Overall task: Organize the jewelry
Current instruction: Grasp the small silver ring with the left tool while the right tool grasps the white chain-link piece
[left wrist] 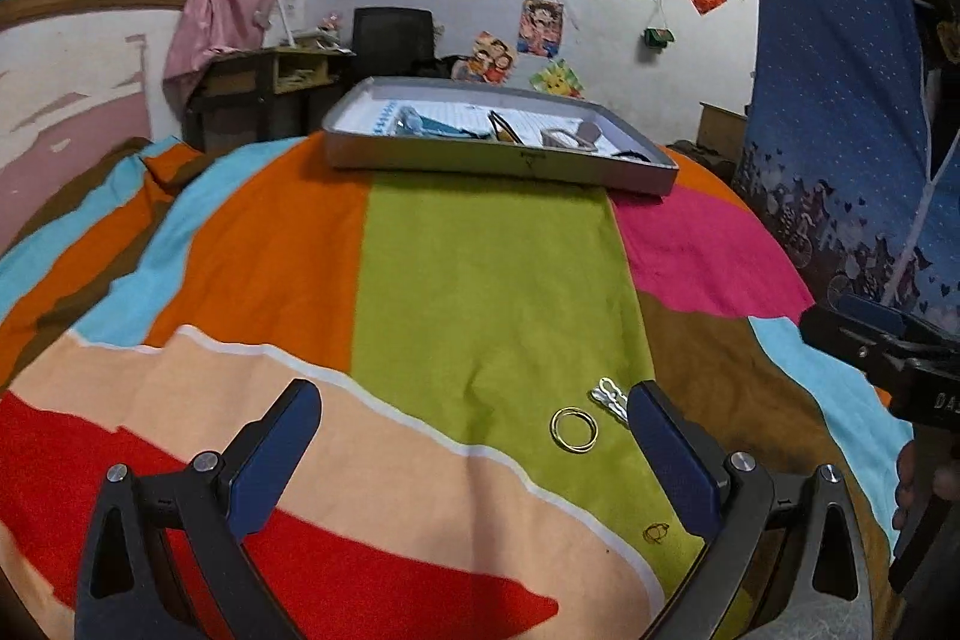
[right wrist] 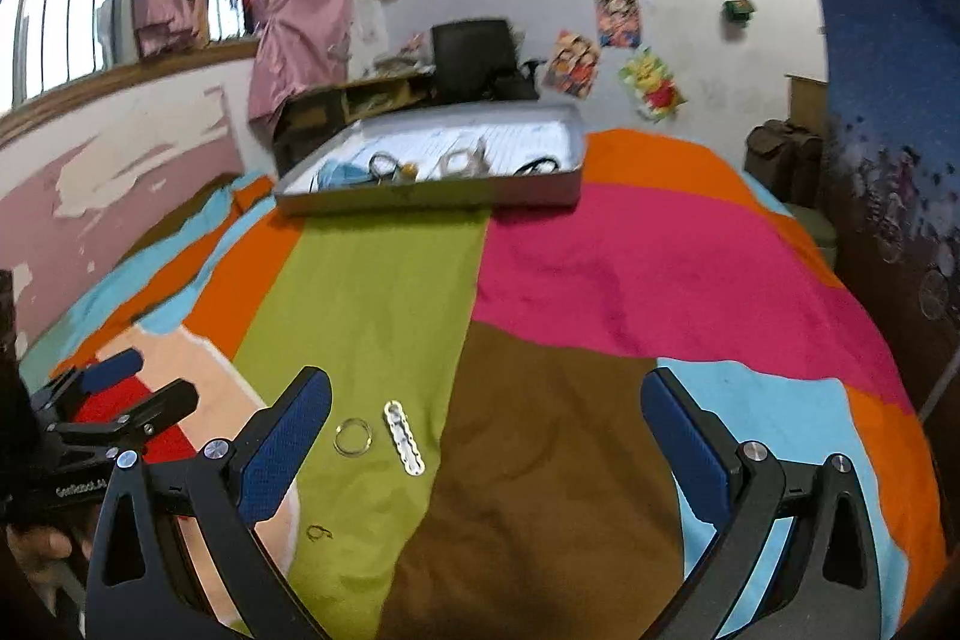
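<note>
On the green stripe of the bedspread lie a gold ring-shaped bangle, a silver wavy hair clip and a small thin ring. My left gripper is open, with the bangle just inside its right finger and the clip partly behind that finger. My right gripper is open and empty, the bangle and clip lying just right of its left finger. A grey tray at the far end holds several pieces of jewelry.
The bed is covered by a multicoloured patchwork spread. A blue patterned curtain hangs at the right. A desk and black chair stand behind the tray. A hand holds the left gripper's handle.
</note>
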